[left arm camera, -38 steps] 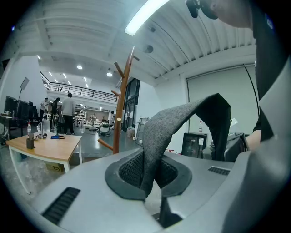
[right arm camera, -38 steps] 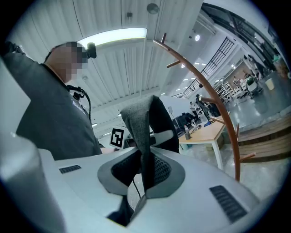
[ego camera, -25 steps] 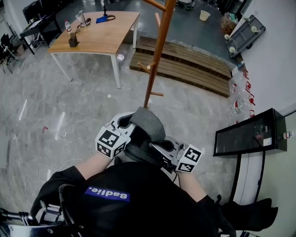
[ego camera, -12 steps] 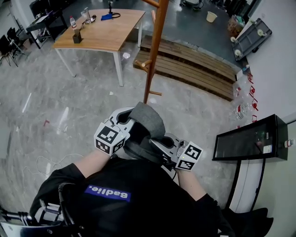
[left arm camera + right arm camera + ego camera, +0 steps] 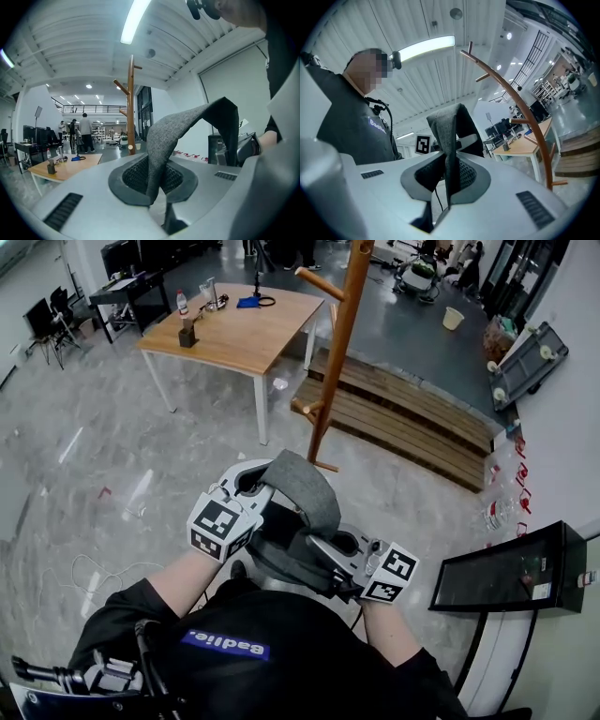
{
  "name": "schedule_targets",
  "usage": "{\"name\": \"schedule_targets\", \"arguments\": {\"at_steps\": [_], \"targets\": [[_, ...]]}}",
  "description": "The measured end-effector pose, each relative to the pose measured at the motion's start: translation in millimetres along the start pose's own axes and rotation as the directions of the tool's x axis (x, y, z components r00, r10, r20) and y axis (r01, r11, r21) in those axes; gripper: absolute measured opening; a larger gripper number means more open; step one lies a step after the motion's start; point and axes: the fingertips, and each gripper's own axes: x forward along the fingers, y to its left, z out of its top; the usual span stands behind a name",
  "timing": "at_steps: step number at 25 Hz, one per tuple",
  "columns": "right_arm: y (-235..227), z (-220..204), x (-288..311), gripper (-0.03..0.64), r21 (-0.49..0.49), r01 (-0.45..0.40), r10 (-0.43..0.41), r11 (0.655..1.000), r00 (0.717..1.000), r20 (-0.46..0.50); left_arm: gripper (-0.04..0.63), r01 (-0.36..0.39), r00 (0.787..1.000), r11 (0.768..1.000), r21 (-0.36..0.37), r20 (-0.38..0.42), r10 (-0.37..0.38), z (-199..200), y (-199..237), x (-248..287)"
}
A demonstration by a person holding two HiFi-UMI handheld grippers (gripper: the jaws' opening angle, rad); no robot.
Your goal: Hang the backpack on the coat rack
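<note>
A grey padded backpack strap (image 5: 306, 489) arches between my two grippers in the head view. My left gripper (image 5: 253, 482) is shut on one end of the strap (image 5: 187, 124), which is pinched between its pads. My right gripper (image 5: 323, 545) is shut on the other end of the strap (image 5: 450, 136). The backpack's dark body (image 5: 281, 540) shows between the grippers and is mostly hidden. The wooden coat rack (image 5: 338, 352) stands just beyond the grippers, with pegs sticking out sideways. It also shows as a pole (image 5: 130, 108) ahead of the left gripper (image 5: 152, 187) and right of the right gripper (image 5: 447, 187).
A wooden table (image 5: 234, 329) with small items stands at the back left. A low wooden platform (image 5: 412, 418) lies behind the rack's foot. A black cabinet (image 5: 506, 563) stands along the right wall. People (image 5: 85, 131) stand far off.
Both grippers have risen a little with the strap still pinched. The view has tilted up, so more of the rack's pole and an upper peg now show.
</note>
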Motion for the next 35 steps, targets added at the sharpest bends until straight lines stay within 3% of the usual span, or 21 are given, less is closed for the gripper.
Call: {"name": "schedule_targets", "arguments": {"at_steps": [6,16,29,35], "targets": [[-0.6,39.4,40.0,0.034,-0.001,-0.02,0.02,1.0,0.998,0.052,0.037,0.012,0.998,0.999,0.046,0.06,-0.015,40.1,42.6,2.8],[-26.8,107.8,120.5,0.034,-0.048,0.025,-0.018,0.999,0.99,0.142,0.037,0.11,0.981,0.984,0.139,0.146,-0.13,108.3,123.5,23.0],[-49.0,190.1,188.3,0.034,-0.156,0.14,-0.098,0.978,0.963,0.25,0.037,0.244,0.92,0.936,0.253,0.244,-0.306,197.1,189.5,52.2],[-55.7,230.5,197.3,0.034,-0.173,0.141,-0.089,0.975,0.957,0.274,0.037,0.245,0.909,0.941,0.235,0.282,-0.307,235.6,211.6,73.5]]}}
